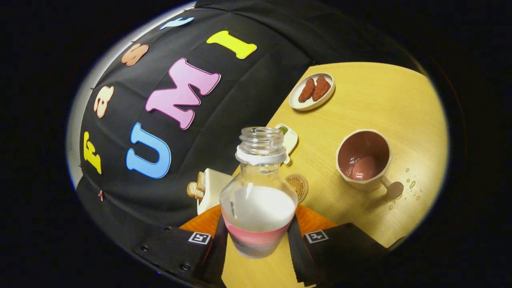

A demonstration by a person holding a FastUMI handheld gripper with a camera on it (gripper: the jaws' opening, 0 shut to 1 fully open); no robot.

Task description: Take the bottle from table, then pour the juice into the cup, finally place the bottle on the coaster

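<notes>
Clearly the gripper is clamped on the bottle, both fingers pressing its lower body. The bottle is uncapped, clear, smooth plastic, likely light and slippery, and may flex if squeezed; this low hold seems sound. The cup holds pink juice; the coaster lies just behind the bottle.

You have: one bottle held in one claw, one cup, one coaster, two reddish pieces on one plate, two toast slices.
</notes>
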